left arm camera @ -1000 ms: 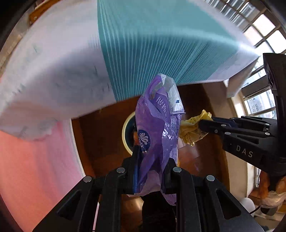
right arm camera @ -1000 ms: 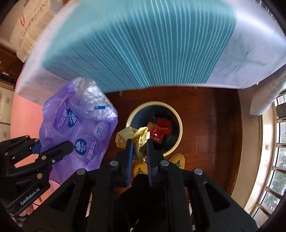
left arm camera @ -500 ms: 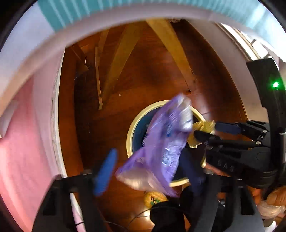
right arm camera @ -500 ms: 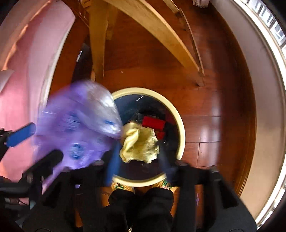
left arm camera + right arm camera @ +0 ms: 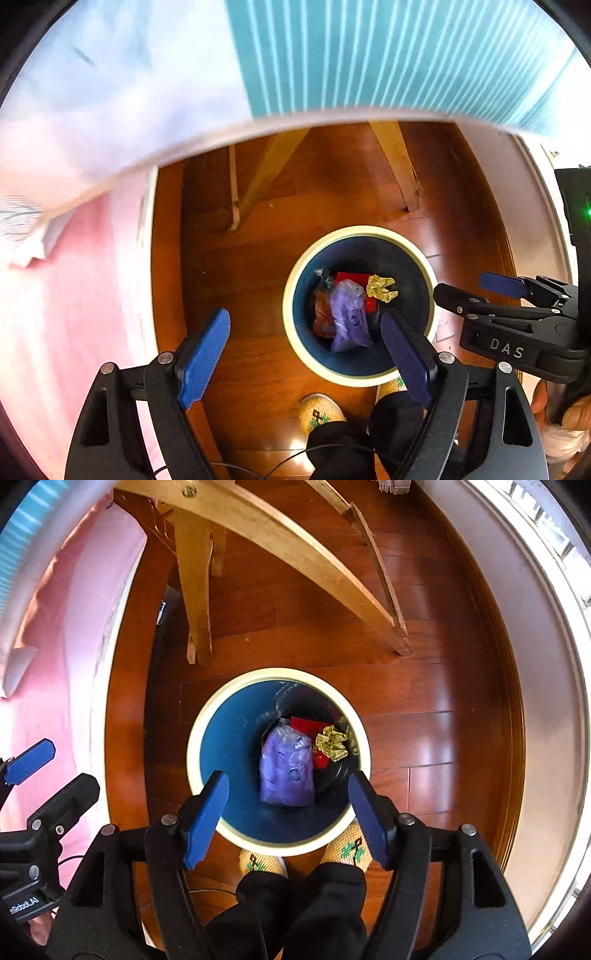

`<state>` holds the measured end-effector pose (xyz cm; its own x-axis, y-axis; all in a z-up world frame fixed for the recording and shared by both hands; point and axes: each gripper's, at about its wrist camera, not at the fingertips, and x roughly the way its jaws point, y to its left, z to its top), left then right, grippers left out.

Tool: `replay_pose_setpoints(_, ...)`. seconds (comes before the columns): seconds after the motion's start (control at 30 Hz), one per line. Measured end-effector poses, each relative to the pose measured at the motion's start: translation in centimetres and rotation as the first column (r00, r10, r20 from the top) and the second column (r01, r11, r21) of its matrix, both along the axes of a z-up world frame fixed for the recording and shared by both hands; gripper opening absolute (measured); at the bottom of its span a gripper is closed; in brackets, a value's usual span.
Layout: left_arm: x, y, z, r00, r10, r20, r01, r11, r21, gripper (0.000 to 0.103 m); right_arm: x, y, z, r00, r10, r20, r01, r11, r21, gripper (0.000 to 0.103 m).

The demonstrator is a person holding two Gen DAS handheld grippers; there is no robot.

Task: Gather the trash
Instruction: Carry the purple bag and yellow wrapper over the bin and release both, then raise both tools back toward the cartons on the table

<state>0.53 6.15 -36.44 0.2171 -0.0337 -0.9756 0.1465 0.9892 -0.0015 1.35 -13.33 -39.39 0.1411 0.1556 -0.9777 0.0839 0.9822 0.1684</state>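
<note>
Trash is lying in the bin (image 5: 207,738): the purple bag (image 5: 286,771), light and slippery, I'd be pinching at a crumpled edge; the yellow wad (image 5: 332,743) beside it looks soft. Both are sitting well below my left tongs (image 5: 306,354) and right tongs (image 5: 288,812), whose jaws are opening wide, holding nothing.

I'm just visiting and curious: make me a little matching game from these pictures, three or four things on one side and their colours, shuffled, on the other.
Things:
1. plastic bag in the bin
2. crumpled wrapper in the bin
3. bin rim
4. pads on the right gripper

Colours:
A. cream
B. blue
C. purple
D. yellow

Pairs: 1-C, 2-D, 3-A, 4-B
</note>
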Motion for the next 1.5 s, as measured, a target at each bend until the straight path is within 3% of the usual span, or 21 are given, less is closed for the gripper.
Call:
replay_pose_setpoints(0.2, -1.3, 0.2, 6.3, 1.000, 0.018, 0.025, -0.018, 1.000, -0.011, 0.085, -1.1, 0.2, 6.2, 1.000, -0.009, 0.020, 0.009, 1.000, 0.011, 0.065)
replay_pose_setpoints(0.4, -1.7, 0.8, 14.4, 0.996, 0.022, 0.084, -0.020, 0.999, -0.028, 0.085, -1.6, 0.2, 14.5, 0.999, -0.016, 0.036, 0.014, 0.999, 0.032, 0.065)
replay_pose_setpoints(0.7, -1.3, 1.8, 26.6, 0.975, 0.042, 0.217, -0.030, 0.998, -0.058, 0.085, -1.0, 0.3, 27.8, 0.985, 0.036, 0.169, -0.046, 0.997, 0.058, 0.065)
replay_pose_setpoints(0.87, -0.6, 2.0, 32.2, 0.954, 0.043, 0.297, -0.028, 0.998, -0.054, 0.085, -0.3, -0.1, 32.9, 0.972, 0.043, 0.232, -0.060, 0.996, 0.070, 0.065)
replay_pose_setpoints(1.1, 1.0, 2.3, 38.1, 0.920, 0.046, 0.390, -0.034, 0.999, -0.036, 0.085, 0.9, -0.4, 37.1, 0.939, 0.087, 0.333, -0.107, 0.993, 0.043, 0.065)
replay_pose_setpoints(1.5, 3.7, 0.4, 43.7, 0.878, 0.045, 0.477, -0.051, 0.999, 0.001, 0.085, 4.6, -2.4, 41.0, 0.896, 0.099, 0.434, -0.138, 0.989, 0.058, 0.065)
